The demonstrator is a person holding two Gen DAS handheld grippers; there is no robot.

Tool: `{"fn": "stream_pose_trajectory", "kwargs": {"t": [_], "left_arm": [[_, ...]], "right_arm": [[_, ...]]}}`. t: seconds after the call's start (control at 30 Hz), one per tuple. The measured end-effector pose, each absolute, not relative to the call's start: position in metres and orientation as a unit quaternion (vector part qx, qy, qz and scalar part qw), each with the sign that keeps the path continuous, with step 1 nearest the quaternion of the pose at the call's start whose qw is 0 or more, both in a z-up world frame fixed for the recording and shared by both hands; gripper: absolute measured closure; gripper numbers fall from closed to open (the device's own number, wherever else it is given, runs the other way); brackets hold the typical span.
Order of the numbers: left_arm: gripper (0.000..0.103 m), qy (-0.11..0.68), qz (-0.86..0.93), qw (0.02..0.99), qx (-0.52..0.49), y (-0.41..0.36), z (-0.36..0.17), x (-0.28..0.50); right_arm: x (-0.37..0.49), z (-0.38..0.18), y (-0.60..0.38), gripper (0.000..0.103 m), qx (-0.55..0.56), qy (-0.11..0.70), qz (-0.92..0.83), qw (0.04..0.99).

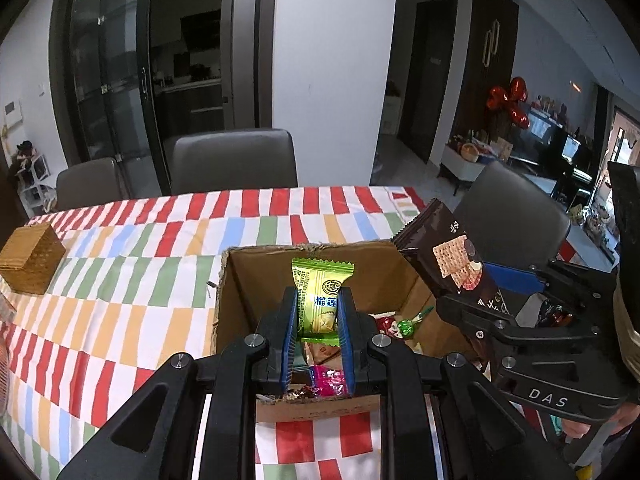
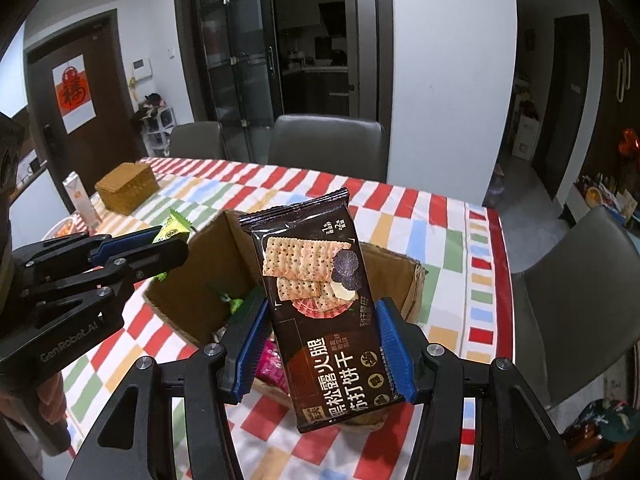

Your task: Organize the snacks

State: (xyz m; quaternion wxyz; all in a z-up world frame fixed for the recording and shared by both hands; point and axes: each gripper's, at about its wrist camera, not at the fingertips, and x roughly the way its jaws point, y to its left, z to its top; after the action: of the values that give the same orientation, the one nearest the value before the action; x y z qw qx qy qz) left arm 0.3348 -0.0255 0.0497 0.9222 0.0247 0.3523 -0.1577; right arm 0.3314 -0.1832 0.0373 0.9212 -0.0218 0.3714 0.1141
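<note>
- The left gripper (image 1: 318,312) is clamped on a green packet (image 1: 320,296), gripped low on its body, so the top sticks up free above the pads; a loose pinch on slick foil could let it slide out before it is placed.
- The right gripper (image 2: 326,344) is closed across a dark cracker pack (image 2: 320,300), held by its side edges and tilted; the pack is wide and slack, so it may buckle or twist between the pads.
- Both packets hang over the open cardboard box (image 1: 236,284), which already holds loose sweets (image 1: 328,376); dropped from up here, either could land on the pile and tip over the wall.
- The grippers sit near each other above the same opening; lowering both together risks a knock, or the cracker pack catching the box's right wall.
- The box stands on a striped cloth (image 1: 120,264); a push on its rim could shift it.
</note>
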Motion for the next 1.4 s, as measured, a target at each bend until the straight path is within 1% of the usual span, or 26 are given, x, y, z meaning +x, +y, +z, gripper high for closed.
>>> {"fn": "stream_pose_trajectory", "kwargs": {"t": [0.3,0.37,0.4,0.43,0.5,0.63,0.73,0.8,0.87,0.9,0.97,1.03,1.13,1.27,1.4], "left_arm": [[0.082,0.386,-0.155,0.909,0.016,-0.025,0.027,0.365],[0.068,0.385,-0.136,0.912,0.022,-0.024,0.024,0.367],[0.052,0.382,-0.127,0.915,0.027,-0.024,0.023,0.367],[0.048,0.380,-0.122,0.916,0.031,-0.023,0.022,0.366],[0.048,0.378,-0.117,0.918,0.037,-0.022,0.022,0.361],[0.042,0.370,-0.107,0.922,0.030,-0.016,0.026,0.348],[0.036,0.357,-0.095,0.929,0.030,-0.013,0.034,0.333],[0.035,0.352,-0.090,0.931,0.032,-0.011,0.038,0.323],[0.033,0.342,-0.087,0.935,0.036,-0.012,0.044,0.311],[0.029,0.335,-0.082,0.938,0.040,-0.012,0.048,0.302],[0.026,0.320,-0.074,0.943,0.045,-0.011,0.052,0.289],[0.020,0.306,-0.069,0.948,0.053,-0.011,0.058,0.272],[0.016,0.289,-0.067,0.953,0.059,-0.012,0.064,0.249],[0.011,0.278,-0.064,0.957,0.058,-0.012,0.068,0.221],[0.009,0.270,-0.061,0.959,0.057,-0.013,0.068,0.196]], "right_arm": [[0.358,0.019,-0.182,0.048,-0.025,0.387,0.109,0.915],[0.361,0.016,-0.180,0.048,-0.027,0.390,0.107,0.914],[0.360,0.015,-0.178,0.047,-0.036,0.383,0.094,0.918],[0.361,0.015,-0.177,0.045,-0.043,0.379,0.085,0.920],[0.359,0.014,-0.177,0.044,-0.050,0.380,0.075,0.920],[0.351,0.013,-0.178,0.042,-0.046,0.382,0.069,0.920],[0.338,0.018,-0.179,0.036,-0.047,0.367,0.062,0.927],[0.328,0.024,-0.179,0.033,-0.047,0.355,0.055,0.932],[0.313,0.030,-0.180,0.027,-0.045,0.338,0.048,0.939],[0.309,0.032,-0.181,0.026,-0.044,0.333,0.046,0.941],[0.293,0.038,-0.182,0.023,-0.043,0.319,0.042,0.946],[0.279,0.042,-0.184,0.019,-0.041,0.309,0.036,0.949],[0.257,0.046,-0.187,0.017,-0.034,0.298,0.034,0.953],[0.225,0.051,-0.190,0.012,-0.026,0.279,0.029,0.959],[0.195,0.052,-0.192,0.011,-0.025,0.265,0.023,0.964]]}}
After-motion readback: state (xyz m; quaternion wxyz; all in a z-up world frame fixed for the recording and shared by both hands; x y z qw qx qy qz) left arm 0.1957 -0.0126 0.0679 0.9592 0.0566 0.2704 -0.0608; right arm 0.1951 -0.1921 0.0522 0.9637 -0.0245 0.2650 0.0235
